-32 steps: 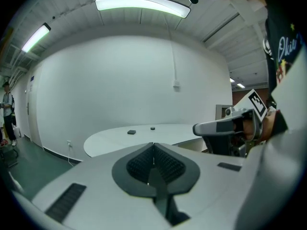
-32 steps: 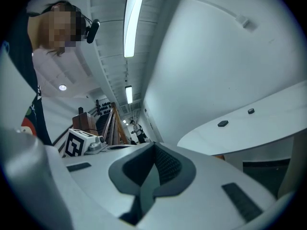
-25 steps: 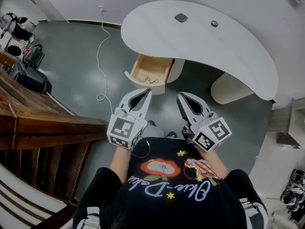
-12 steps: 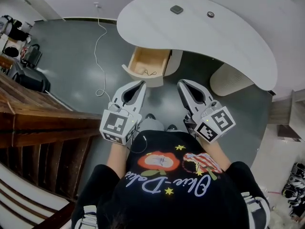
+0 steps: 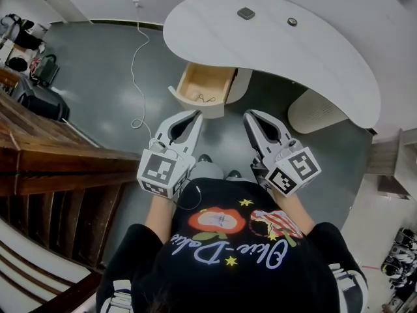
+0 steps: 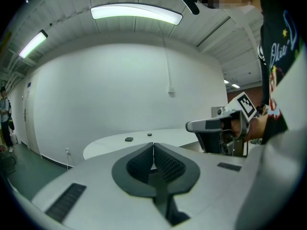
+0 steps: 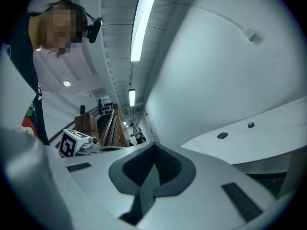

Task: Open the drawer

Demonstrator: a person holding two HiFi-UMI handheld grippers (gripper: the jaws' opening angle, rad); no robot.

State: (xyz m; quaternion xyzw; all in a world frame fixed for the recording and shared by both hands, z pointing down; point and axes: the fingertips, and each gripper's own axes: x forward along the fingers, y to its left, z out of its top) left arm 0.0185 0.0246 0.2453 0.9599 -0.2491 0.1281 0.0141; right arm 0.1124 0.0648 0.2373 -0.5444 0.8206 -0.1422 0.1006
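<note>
Far left: wooden staircase, not part of the job. A white cable trails across the grey floor towards the wall.

Left gripper: held low, close to the person's chest, pointing towards the drawer but well apart from it. Its own view shows the fingers closed together, with nothing between them.

Drawer: sits under the near edge of the curved white worktop, left of centre. It is pulled out towards the person, with the pale wood inside in plain sight. A small dark thing, maybe a bit of wire, lies on its bottom; too small to name.

Right gripper: beside the left one, also close to the body and clear of the drawer. Its fingers are together too, and empty.

On the worktop, further right: a small square grey object and a small round one, both untouched.

Judgement: the opening looks done. The drawer stands open and neither gripper is on it. Whether it is out to its full travel cannot be told from here. If not, one more pull on its front would be all that is left.
</note>
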